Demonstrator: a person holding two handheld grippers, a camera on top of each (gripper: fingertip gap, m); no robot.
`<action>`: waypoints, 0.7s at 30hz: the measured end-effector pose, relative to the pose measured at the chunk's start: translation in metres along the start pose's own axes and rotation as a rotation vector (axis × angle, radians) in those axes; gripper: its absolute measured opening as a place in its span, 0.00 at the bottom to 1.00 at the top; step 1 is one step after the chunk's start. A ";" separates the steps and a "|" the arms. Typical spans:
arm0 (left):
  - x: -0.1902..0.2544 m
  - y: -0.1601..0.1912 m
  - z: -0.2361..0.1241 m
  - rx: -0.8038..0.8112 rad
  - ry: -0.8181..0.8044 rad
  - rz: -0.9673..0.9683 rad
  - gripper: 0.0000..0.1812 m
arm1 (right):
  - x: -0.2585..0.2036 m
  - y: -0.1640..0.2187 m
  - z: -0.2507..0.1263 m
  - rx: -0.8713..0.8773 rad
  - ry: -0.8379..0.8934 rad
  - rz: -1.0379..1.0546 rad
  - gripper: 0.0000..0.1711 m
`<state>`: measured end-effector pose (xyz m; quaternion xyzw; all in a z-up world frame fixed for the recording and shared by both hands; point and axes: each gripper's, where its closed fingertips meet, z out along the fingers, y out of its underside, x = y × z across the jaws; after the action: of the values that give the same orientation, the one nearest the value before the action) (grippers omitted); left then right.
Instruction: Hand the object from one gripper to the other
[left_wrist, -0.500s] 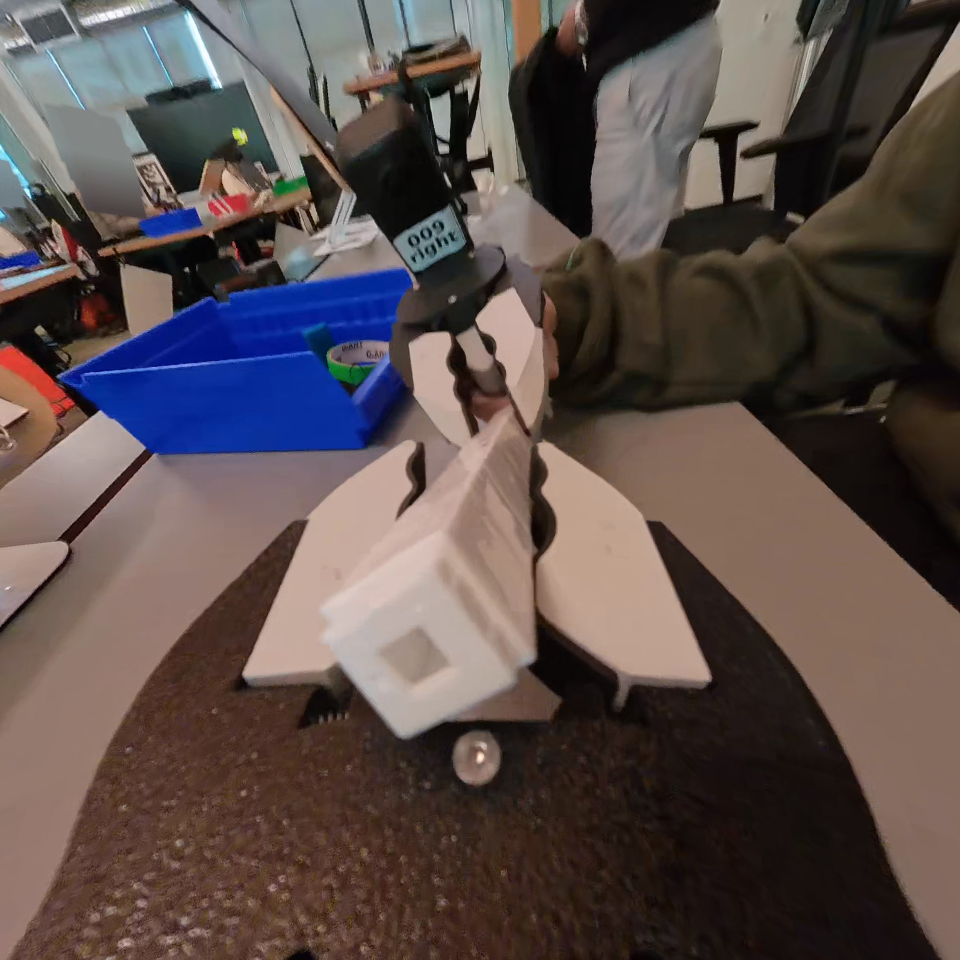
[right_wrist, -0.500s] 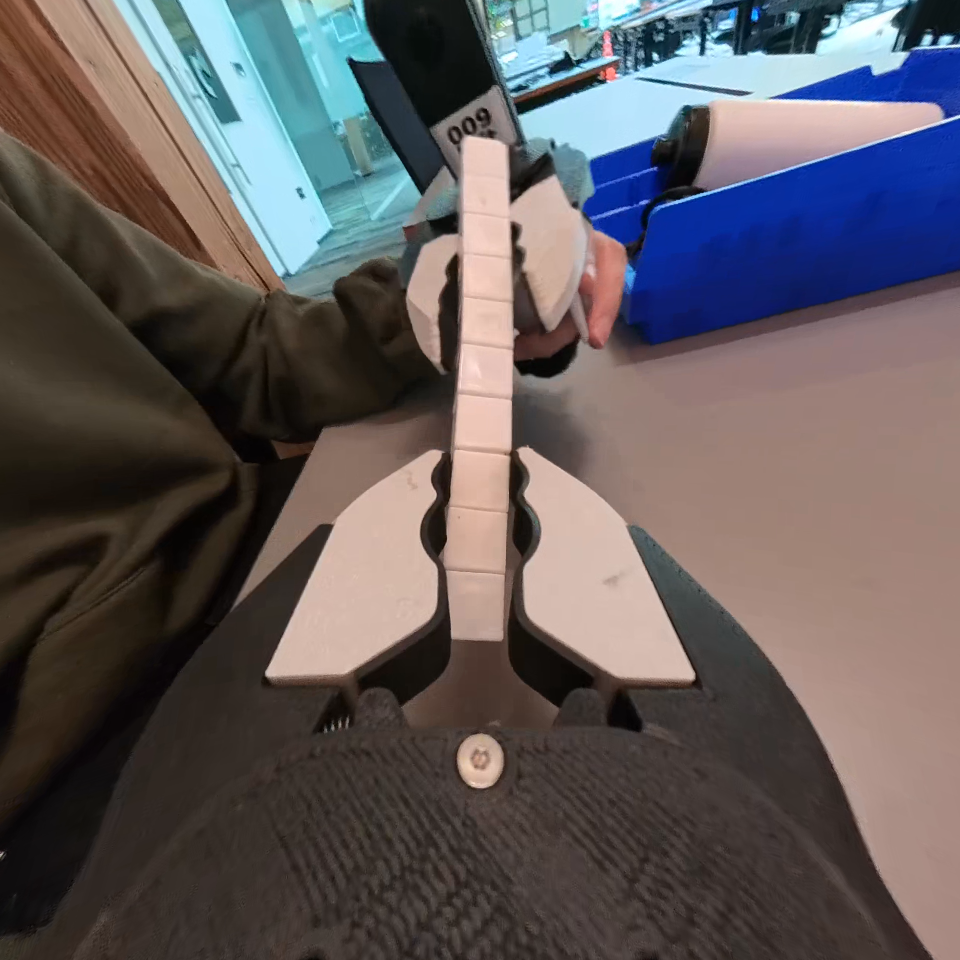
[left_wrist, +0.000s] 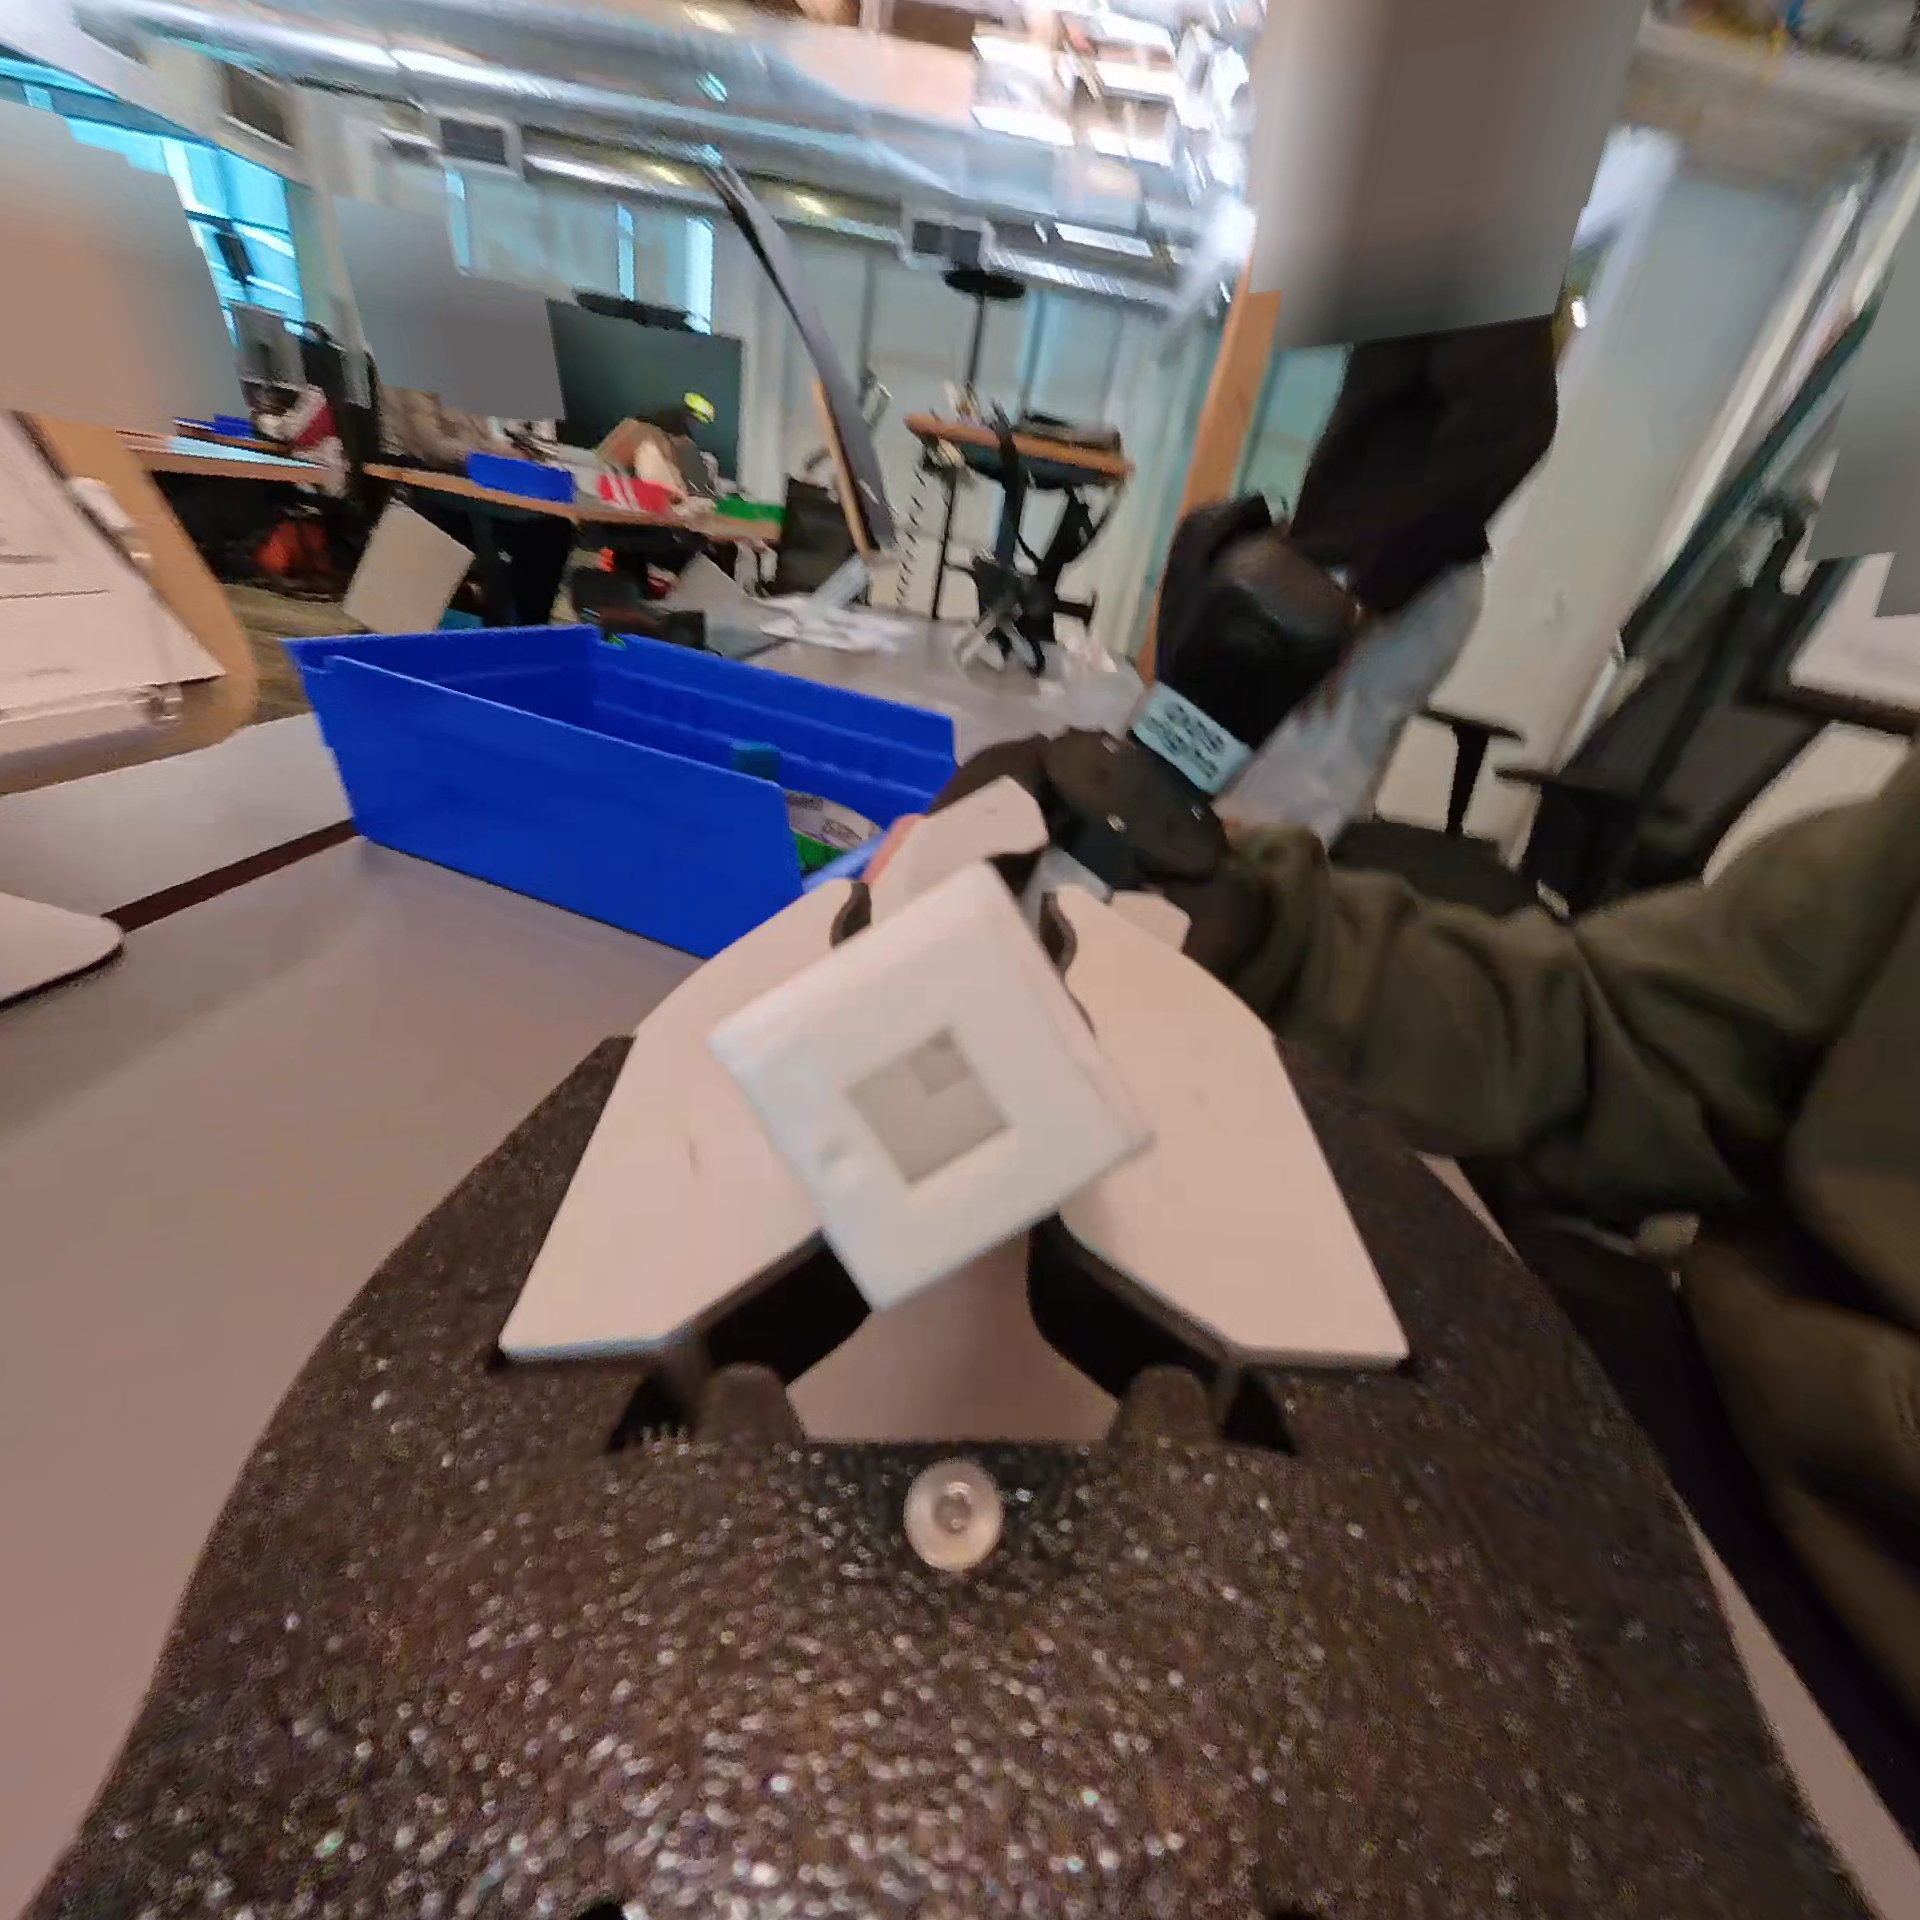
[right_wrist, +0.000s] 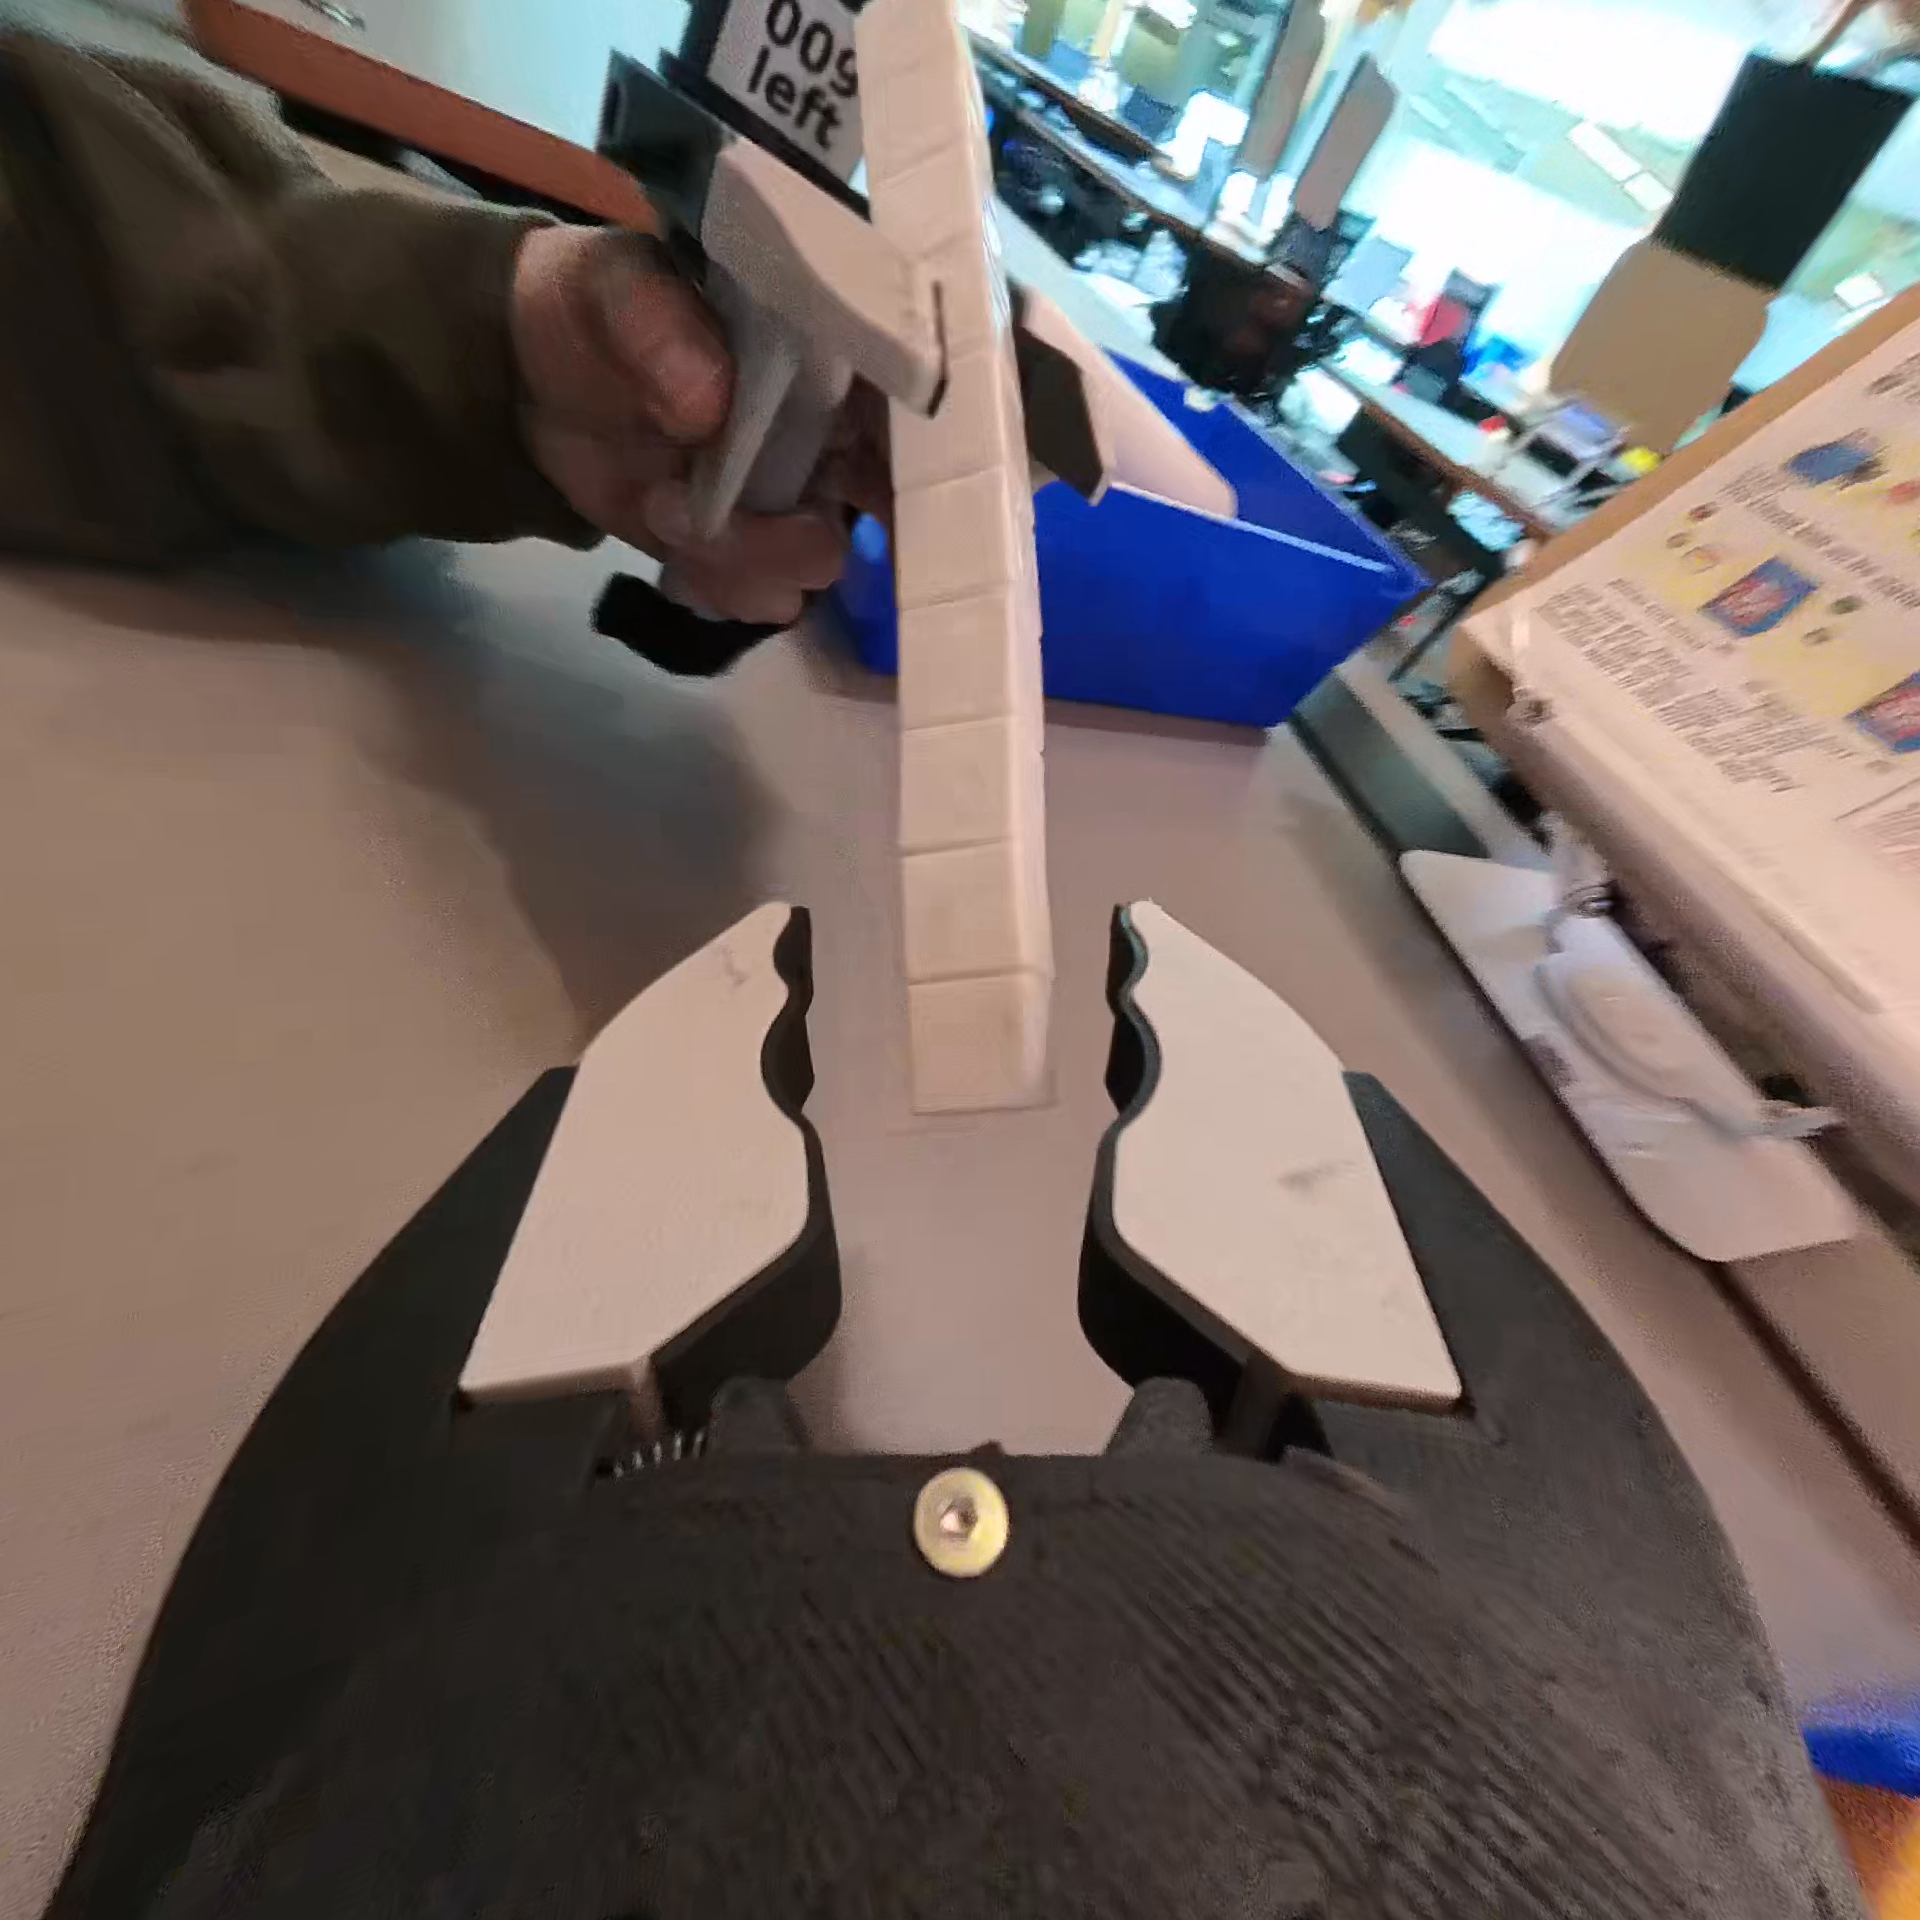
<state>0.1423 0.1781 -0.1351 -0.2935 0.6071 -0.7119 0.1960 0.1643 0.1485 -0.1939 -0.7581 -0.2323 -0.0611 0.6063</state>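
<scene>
The object is a long white segmented square bar (right_wrist: 966, 727), seen end-on in the left wrist view (left_wrist: 925, 1101). My left gripper (left_wrist: 945, 914) is shut on it; the right wrist view shows that gripper (right_wrist: 997, 405) clamping the bar partway up, held by a hand in an olive sleeve. My right gripper (right_wrist: 958, 914) is open. The bar's near end hangs between its fingers (right_wrist: 665, 1174) with a gap on each side, above the grey table (right_wrist: 312, 883). In the left wrist view the right gripper (left_wrist: 1039, 883) sits just beyond the bar, partly hidden by it.
A blue bin (left_wrist: 582, 790) stands on the table behind the grippers, with a tape roll (left_wrist: 831, 831) inside; it also shows in the right wrist view (right_wrist: 1164, 603). A cardboard box with a printed sheet (right_wrist: 1714, 644) and a white packet (right_wrist: 1621, 1049) lie at the right. A person (left_wrist: 1392, 582) stands behind. My hands' fingertips stand some 8 centimetres from each other.
My right gripper has opened and let go of the bar, which it was clamping before. My left gripper keeps hold of the bar and has lifted and tilted it.
</scene>
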 end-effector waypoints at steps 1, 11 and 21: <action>-0.005 -0.003 -0.001 0.025 -0.023 -0.029 0.17 | 0.004 -0.002 0.000 0.003 0.047 -0.044 0.27; 0.008 0.004 0.001 -0.014 0.050 -0.004 0.23 | 0.002 0.001 -0.003 -0.041 -0.019 -0.004 0.13; 0.009 -0.006 -0.025 -0.064 0.026 0.233 0.14 | -0.011 0.003 -0.014 -0.006 -0.207 0.183 0.13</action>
<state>0.1200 0.1920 -0.1302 -0.2179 0.6621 -0.6683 0.2598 0.1585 0.1319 -0.1969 -0.7800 -0.2235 0.0725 0.5800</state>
